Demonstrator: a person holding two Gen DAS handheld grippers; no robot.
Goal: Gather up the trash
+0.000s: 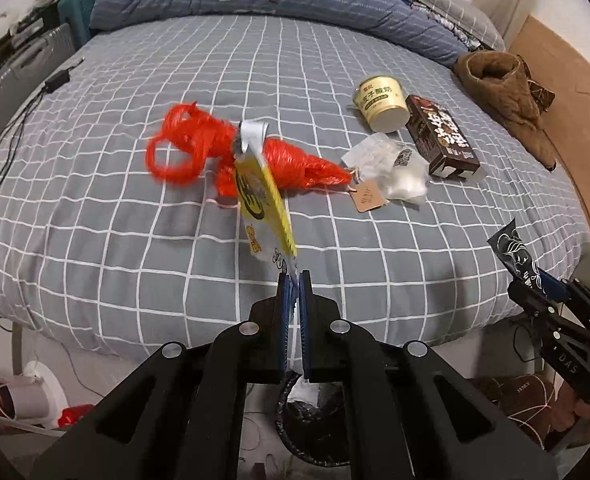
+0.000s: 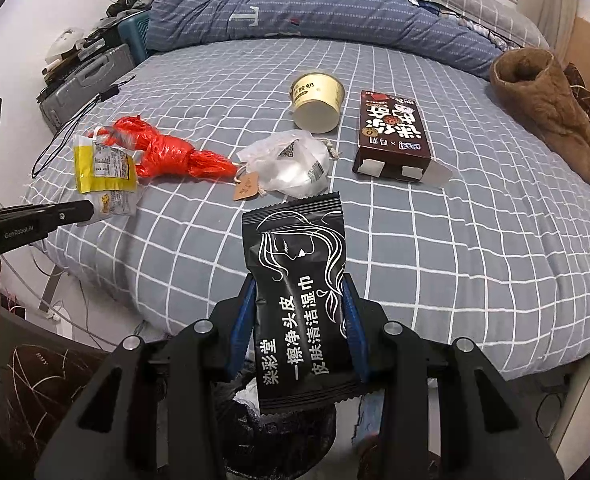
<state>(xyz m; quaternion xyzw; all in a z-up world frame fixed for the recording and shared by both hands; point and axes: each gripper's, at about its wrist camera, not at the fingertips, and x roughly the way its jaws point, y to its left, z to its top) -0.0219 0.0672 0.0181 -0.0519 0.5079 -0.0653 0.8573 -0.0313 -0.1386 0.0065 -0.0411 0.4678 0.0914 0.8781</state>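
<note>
My left gripper (image 1: 294, 278) is shut on the edge of a yellow and clear snack wrapper (image 1: 263, 196), which hangs above the bed's near side; the same wrapper (image 2: 102, 170) shows at the left of the right wrist view. My right gripper (image 2: 299, 284) is shut on a black wet-wipe packet (image 2: 301, 300), seen again as the black packet (image 1: 515, 250) at the right edge. On the grey checked bed (image 1: 135, 184) lie a red plastic bag (image 2: 171, 154), a clear plastic bag with a paper tag (image 2: 291, 164), a tipped cream cup (image 2: 319, 100) and a dark brown carton (image 2: 391, 132).
A black-lined trash bin (image 1: 311, 420) stands on the floor below both grippers, at the bed's near edge. A brown furry garment (image 2: 547, 100) lies at the bed's right side and a blue quilt (image 2: 295, 4) at the back. A grey case and cables sit left of the bed.
</note>
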